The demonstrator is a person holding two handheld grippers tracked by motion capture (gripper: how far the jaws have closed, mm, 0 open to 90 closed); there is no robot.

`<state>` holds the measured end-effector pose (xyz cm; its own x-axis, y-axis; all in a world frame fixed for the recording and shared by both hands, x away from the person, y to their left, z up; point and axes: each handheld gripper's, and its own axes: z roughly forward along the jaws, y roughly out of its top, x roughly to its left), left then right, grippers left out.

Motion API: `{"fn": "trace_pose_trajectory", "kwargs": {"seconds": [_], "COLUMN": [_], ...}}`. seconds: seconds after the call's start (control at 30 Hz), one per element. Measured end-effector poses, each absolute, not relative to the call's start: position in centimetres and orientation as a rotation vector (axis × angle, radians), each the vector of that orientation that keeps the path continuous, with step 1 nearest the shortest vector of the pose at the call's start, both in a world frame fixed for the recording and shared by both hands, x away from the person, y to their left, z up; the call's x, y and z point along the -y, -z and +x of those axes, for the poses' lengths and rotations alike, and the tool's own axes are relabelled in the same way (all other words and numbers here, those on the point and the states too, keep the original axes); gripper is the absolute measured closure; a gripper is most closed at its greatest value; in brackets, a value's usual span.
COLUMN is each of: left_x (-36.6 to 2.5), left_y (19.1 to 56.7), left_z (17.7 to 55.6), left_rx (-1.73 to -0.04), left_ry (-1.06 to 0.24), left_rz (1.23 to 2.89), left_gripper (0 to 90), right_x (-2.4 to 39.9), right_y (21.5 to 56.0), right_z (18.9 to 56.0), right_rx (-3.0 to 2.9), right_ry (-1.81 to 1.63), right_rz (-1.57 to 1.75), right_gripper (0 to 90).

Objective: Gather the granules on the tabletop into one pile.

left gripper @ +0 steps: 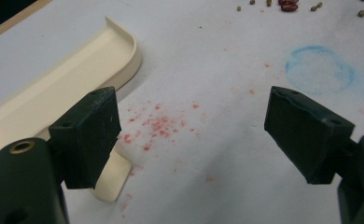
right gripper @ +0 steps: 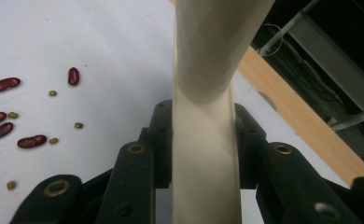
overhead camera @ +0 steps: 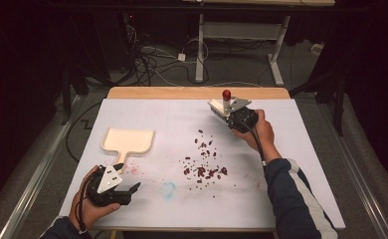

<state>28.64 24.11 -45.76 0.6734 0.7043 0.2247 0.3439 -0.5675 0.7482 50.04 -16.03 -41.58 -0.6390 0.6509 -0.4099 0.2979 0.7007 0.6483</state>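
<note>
Brush in the right gripper, dustpan waiting on the left

Right gripper [right gripper: 203, 140] clamps the cream plastic brush handle [right gripper: 208, 93] at the far side of the white table [overhead camera: 291, 189]; its bristles are hard to make out. Left gripper [left gripper: 189, 135] hangs released beside the cream plastic dustpan [overhead camera: 128, 140], partly cut off up close. Scattered red beans [overhead camera: 204, 167] lie between them.

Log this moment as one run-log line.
right gripper: shut on brush handle | left gripper: open, beside dustpan | beans: scattered mid-table | sweeping: not begun
</note>
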Motion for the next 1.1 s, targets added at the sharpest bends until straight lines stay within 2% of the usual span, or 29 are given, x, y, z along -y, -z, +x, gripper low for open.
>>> {"fn": "trace_pose_trajectory", "kwargs": {"seconds": [0.2, 0.37, 0.8, 1.1], "left_x": [-24.1, -24.3, -24.1, -24.0], "left_y": [45.8, 45.9, 45.9, 45.9], "left_z": [28.6, 28.6, 28.5, 28.5], "left_rx": [-0.796, -0.798, -0.796, -0.781], "left_ry": [-0.669, -0.653, -0.641, -0.649], "left_rz": [2.196, 2.198, 2.208, 2.213], "left_gripper": [17.6, 17.6, 17.6, 17.6], "right_x": [14.0, 12.1, 12.2, 13.3], "right_y": [42.6, 43.8, 44.6, 44.6], "right_z": [50.1, 48.8, 45.2, 41.3], "right_rx": [-2.285, -2.332, -2.417, -2.456], "right_ry": [-0.717, -0.728, -0.884, -0.943], "right_rz": [0.672, 0.54, 0.314, 0.106], "right_gripper": [68.3, 68.1, 67.9, 67.9]}}
